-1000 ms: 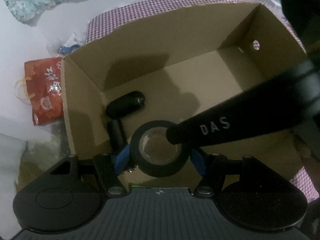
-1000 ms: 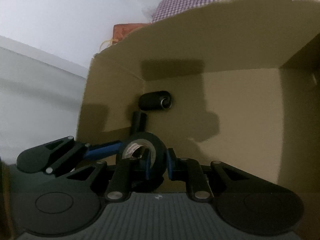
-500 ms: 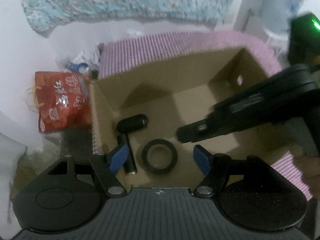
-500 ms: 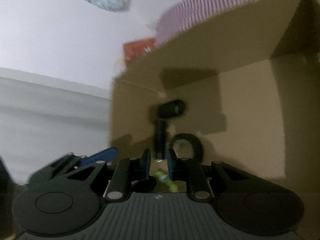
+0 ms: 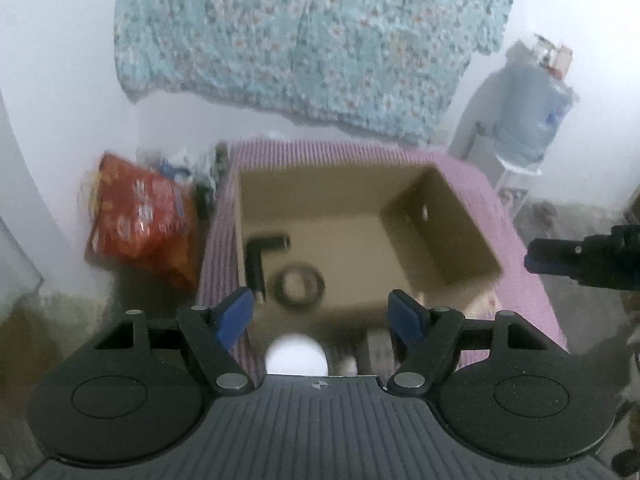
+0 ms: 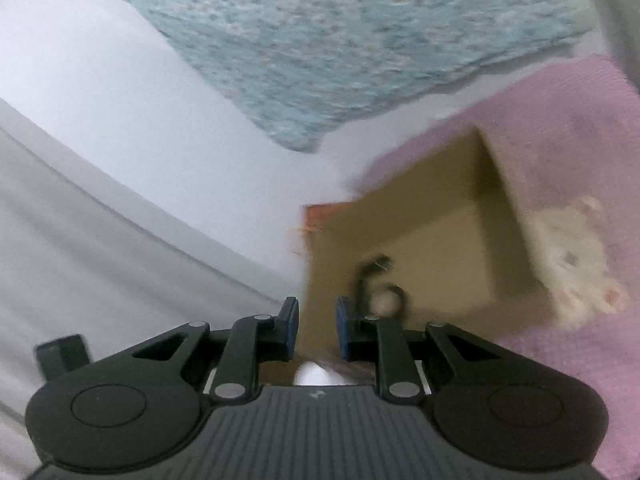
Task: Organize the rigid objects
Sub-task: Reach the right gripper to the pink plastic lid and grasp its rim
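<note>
An open cardboard box (image 5: 436, 216) stands on a pink checked surface (image 5: 520, 272). In its near left corner lie a black tape roll (image 5: 298, 285) and two black cylinders (image 5: 260, 254) in an L shape. My left gripper (image 5: 322, 314) is wide open and empty, high above the box's near edge. My right gripper (image 6: 317, 322) has its jaws a small gap apart with nothing between them; it is pulled back from the box (image 6: 424, 248). The tape roll (image 6: 386, 300) shows blurred there. The right gripper's body (image 5: 580, 256) shows at the right edge of the left view.
A red snack bag (image 5: 140, 216) lies left of the box. A white ball (image 5: 297, 354) and small items lie near the box's front. A floral cloth (image 5: 312, 40) hangs behind. A water jug (image 5: 532, 112) stands at the right. A white stuffed toy (image 6: 576, 264) lies right of the box.
The left gripper let go of the tape roll, which now lies in the box. Both grippers rose and pulled back, and the right gripper moved off to the right.
</note>
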Available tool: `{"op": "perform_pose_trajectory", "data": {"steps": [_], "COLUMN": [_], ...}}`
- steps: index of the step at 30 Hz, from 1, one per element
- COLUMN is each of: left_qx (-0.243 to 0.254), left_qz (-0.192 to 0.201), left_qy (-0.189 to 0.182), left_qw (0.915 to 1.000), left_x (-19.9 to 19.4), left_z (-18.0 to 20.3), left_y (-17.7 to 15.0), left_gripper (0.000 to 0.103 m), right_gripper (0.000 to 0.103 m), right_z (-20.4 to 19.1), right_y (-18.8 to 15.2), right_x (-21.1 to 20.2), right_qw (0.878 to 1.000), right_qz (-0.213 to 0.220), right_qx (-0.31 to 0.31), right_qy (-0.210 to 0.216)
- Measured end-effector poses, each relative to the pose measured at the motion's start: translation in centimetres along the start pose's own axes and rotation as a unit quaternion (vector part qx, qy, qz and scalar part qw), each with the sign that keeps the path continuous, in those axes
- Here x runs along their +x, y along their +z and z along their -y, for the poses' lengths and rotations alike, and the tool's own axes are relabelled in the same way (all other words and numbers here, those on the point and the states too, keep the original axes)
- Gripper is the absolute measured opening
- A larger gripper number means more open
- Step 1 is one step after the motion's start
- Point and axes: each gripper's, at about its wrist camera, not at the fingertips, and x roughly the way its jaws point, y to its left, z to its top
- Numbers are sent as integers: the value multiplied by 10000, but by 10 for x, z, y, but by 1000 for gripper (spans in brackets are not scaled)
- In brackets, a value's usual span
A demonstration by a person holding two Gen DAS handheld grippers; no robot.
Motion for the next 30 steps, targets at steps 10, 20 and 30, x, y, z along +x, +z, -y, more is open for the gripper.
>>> {"op": "perform_pose_trajectory", "data": {"steps": [10, 20, 30], "left_qx": [729, 1269, 1380], "left_qz": [-901, -1359, -1418], "left_qy": [-131, -198, -234], "left_qw": [9932, 9824, 9799], "left_x": [63, 118, 136], "left_z": [36, 42, 38], "left_y": [-90, -112, -108], "left_gripper": [73, 73, 73], "right_gripper": [22, 25, 53], "right_z": [38, 41, 43], "right_y": [-104, -110, -112], "right_x": [52, 103, 139], "right_qw": [9886, 9772, 9734], "right_qz": [-982, -1334, -1390], "right_qx": [257, -225, -528], "right_qy": [-1111, -1637, -1743]}}
